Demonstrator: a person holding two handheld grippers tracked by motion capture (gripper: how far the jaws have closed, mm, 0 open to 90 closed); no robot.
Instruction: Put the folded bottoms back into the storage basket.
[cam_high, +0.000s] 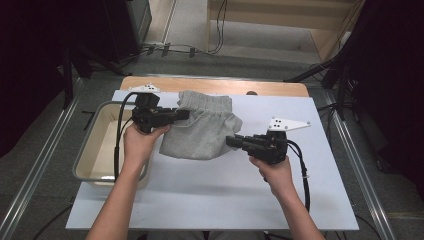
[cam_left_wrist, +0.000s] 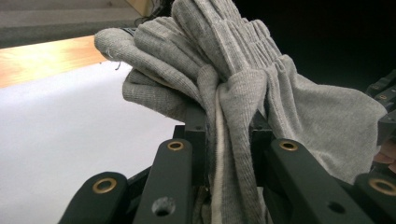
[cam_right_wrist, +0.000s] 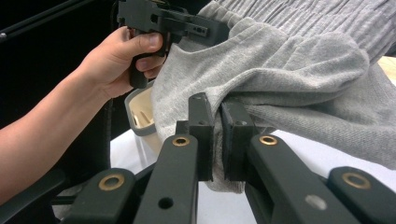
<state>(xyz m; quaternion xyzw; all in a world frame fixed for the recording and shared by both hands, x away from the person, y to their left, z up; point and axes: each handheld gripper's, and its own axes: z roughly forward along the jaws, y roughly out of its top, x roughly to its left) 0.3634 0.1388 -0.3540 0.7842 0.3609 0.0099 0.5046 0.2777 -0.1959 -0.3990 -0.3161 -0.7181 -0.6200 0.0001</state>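
Left tool (cam_high: 184, 114) and right tool (cam_high: 231, 141) each clamp the grey sweat shorts (cam_high: 202, 132) beside the bin (cam_high: 92, 150). Lifting evenly should keep the fabric from slipping.

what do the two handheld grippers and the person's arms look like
Both the left gripper and the right gripper are black, with pistol-style handles, flat link arms with brass-ringed pivots, and a black cable trailing back. Each carries a grey three-cornered plate with dark dots. The forearms are bare, no sleeves showing.
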